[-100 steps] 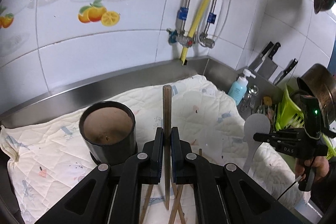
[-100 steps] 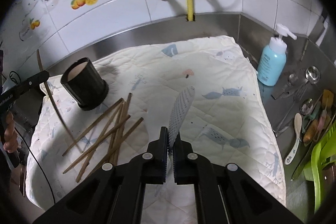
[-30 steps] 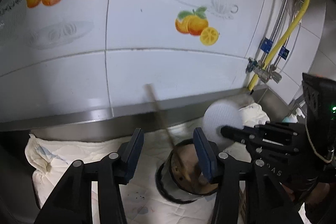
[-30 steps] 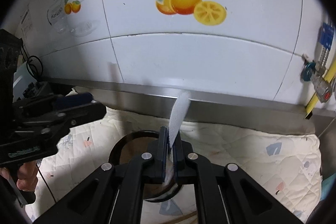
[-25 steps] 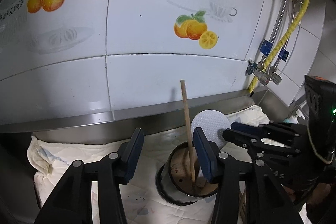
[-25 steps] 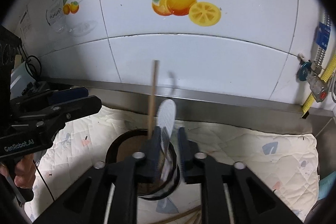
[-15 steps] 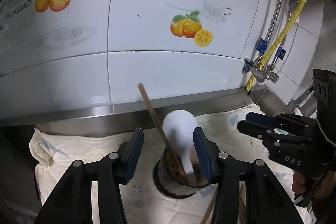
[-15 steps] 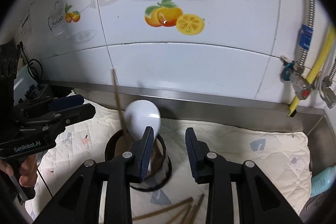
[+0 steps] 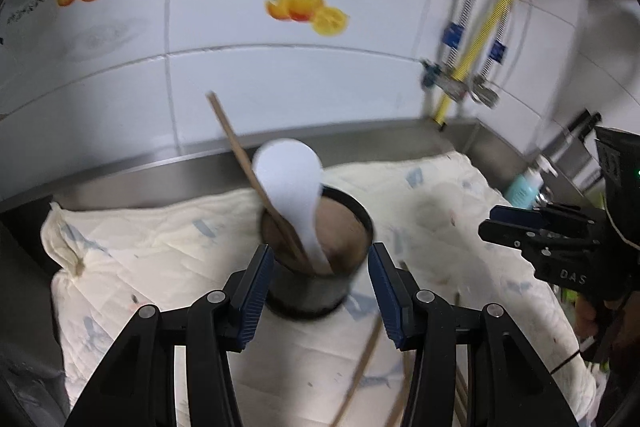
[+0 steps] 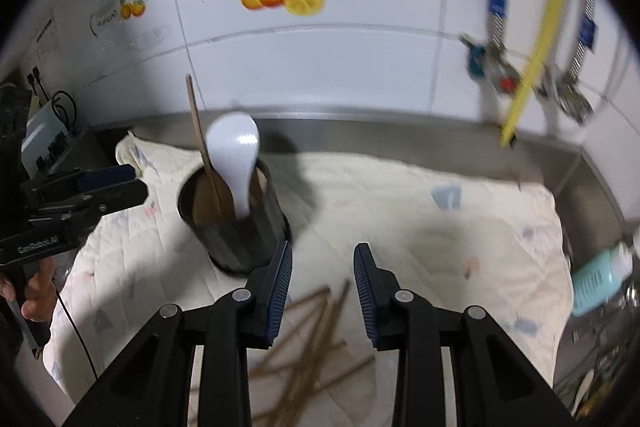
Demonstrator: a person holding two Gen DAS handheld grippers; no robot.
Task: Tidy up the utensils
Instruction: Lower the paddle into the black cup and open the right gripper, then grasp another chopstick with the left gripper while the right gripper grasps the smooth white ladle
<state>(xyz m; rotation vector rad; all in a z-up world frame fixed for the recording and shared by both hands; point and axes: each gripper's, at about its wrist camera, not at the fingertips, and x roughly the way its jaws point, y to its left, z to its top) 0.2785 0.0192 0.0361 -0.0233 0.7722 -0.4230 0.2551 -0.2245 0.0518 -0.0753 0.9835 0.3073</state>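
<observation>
Both grippers tilt downward over the quilted cloth [image 10: 400,195] on the desk. The right gripper [image 10: 322,281] has just been opening; its fingers stand released with nothing between them, above loose chopsticks [image 10: 316,331]. The left gripper [image 9: 318,291] is likewise released and empty. Just beyond its fingers stands the black cup [image 9: 320,291], holding a white spoon [image 9: 290,183] and one chopstick [image 9: 240,151] leaning left.

Loose chopsticks [image 10: 316,339] ahead of my right gripper are smeared by motion blur and partly behind its fingers; I can't count them. Lower ends of the spoon [image 10: 236,163] and upright chopstick [image 10: 204,147] vanish inside the black holder [image 10: 240,239]. Teal bottle [image 10: 596,283] blurred, cut by the frame's dark rim.
</observation>
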